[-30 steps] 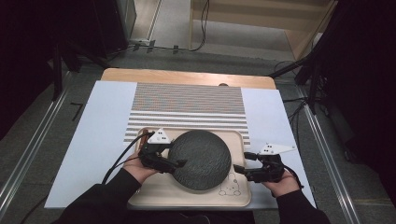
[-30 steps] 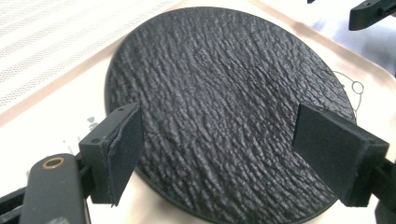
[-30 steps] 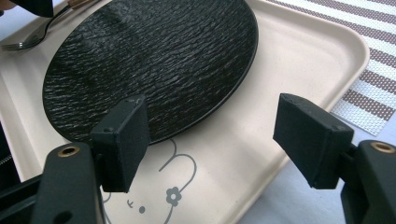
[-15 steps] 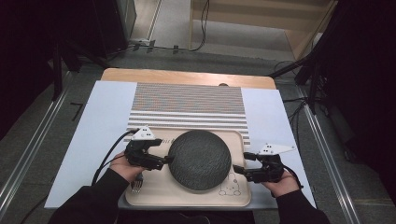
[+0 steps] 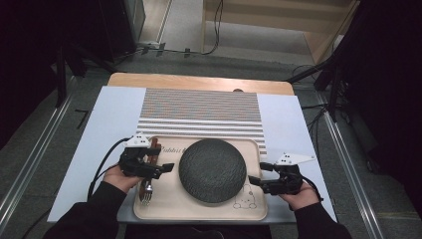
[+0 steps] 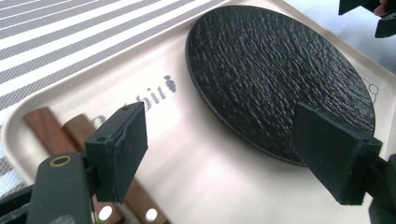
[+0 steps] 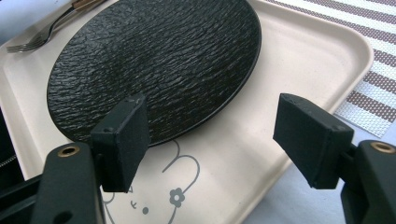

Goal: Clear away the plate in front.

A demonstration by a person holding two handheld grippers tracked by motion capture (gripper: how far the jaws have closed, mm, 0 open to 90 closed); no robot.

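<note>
A round black textured plate [image 5: 212,169] [image 6: 280,79] [image 7: 154,60] lies flat on a cream tray [image 5: 164,201] [image 6: 196,163] [image 7: 303,51]. My left gripper [image 5: 169,168] [image 6: 229,149] stands open over the tray's left part, just left of the plate, with nothing between its jaws. Under it lie a fork [image 5: 146,196] [image 7: 32,42] and wooden-handled cutlery [image 5: 154,145] [image 6: 46,126]. My right gripper [image 5: 255,180] [image 7: 217,140] is open at the tray's right rim. Its jaws point at the plate's near right edge without touching it.
A grey-and-white striped placemat [image 5: 199,114] [image 7: 373,93] lies beyond the tray on a pale sheet [image 5: 109,129] that covers the table. A wooden table edge [image 5: 199,82] runs along the back. Metal rails and cables flank the table on the floor.
My left gripper has drawn back to the left, from the plate's left rim to over the cutlery. The plate and my right gripper have stayed where they were.
</note>
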